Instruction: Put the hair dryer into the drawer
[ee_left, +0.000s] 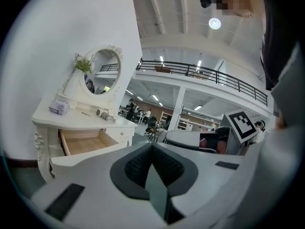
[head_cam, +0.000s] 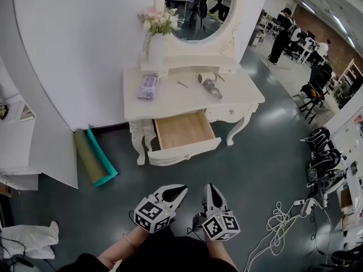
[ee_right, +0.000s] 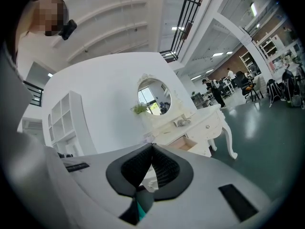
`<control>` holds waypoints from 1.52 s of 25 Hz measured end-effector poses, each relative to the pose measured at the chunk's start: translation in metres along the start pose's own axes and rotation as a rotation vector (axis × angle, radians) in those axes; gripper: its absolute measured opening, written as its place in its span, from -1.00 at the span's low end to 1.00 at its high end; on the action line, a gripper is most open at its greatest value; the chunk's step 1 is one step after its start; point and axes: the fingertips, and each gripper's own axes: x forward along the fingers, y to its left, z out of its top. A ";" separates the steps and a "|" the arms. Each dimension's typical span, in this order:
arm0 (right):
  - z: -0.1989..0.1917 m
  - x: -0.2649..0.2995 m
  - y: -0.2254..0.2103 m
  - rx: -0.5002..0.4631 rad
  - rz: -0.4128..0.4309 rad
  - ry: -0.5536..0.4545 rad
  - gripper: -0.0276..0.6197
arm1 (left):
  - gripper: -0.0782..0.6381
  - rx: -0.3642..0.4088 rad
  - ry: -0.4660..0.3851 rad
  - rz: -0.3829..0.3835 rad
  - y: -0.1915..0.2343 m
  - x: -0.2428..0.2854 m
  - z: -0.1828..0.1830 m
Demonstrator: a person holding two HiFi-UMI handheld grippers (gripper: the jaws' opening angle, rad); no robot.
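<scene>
The hair dryer (head_cam: pixel 211 86) lies on the right part of the white dressing table (head_cam: pixel 170 101), below the oval mirror. It also shows small and far off as the hair dryer (ee_left: pixel 106 115) in the left gripper view and the hair dryer (ee_right: pixel 183 122) in the right gripper view. The table's wooden drawer (head_cam: pixel 184 130) stands pulled out and holds nothing; the same drawer (ee_left: pixel 86 142) faces the left gripper. Both grippers hang side by side over the floor, well short of the table. My left gripper (head_cam: pixel 180 190) and right gripper (head_cam: pixel 209 188) are shut and hold nothing.
A vase of flowers (head_cam: pixel 155 43) and a purple packet (head_cam: pixel 147 86) sit on the table's left. A rolled green mat (head_cam: pixel 95 156) lies on the floor left of the table, beside a white shelf unit (head_cam: pixel 22 146). Cables (head_cam: pixel 278 220) trail at the right.
</scene>
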 end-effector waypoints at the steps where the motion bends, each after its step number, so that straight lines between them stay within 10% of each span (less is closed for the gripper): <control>1: 0.000 0.003 0.001 0.000 0.000 0.000 -0.85 | -0.79 -0.003 0.000 -0.001 0.003 0.001 0.001; 38: 0.058 0.143 -0.088 -0.073 0.031 0.054 -0.85 | -0.79 -0.036 0.017 -0.008 0.069 0.132 0.071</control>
